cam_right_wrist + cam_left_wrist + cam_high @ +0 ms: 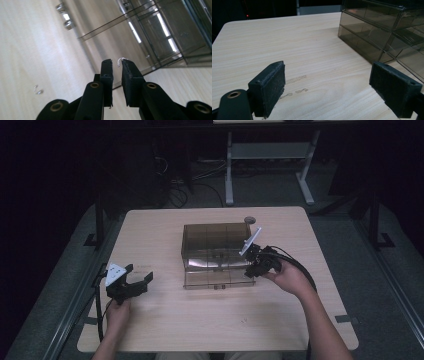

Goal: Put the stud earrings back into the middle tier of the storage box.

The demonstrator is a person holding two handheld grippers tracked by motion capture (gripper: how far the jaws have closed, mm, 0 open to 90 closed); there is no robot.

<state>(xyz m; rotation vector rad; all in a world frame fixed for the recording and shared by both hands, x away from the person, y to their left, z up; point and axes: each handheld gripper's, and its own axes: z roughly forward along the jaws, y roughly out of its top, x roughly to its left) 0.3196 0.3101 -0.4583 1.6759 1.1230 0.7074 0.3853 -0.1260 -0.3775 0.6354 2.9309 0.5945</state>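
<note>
A smoky clear drawer cabinet stands mid-table, its lowest drawer pulled out toward me. My right gripper sits at that drawer's right end. In the right gripper view its jaws stand a narrow gap apart over the drawer. A tiny silver hook shows just past the tips, and the pads do not press on it. My left gripper rests on the table at the left, wide open with nothing between its pads. The cabinet lies to its right.
Another small silver piece lies on the wooden table beside the drawer. The drawer's shiny knobs stick out at its front. A round grommet sits near the back edge. A white desk frame stands on the floor beyond.
</note>
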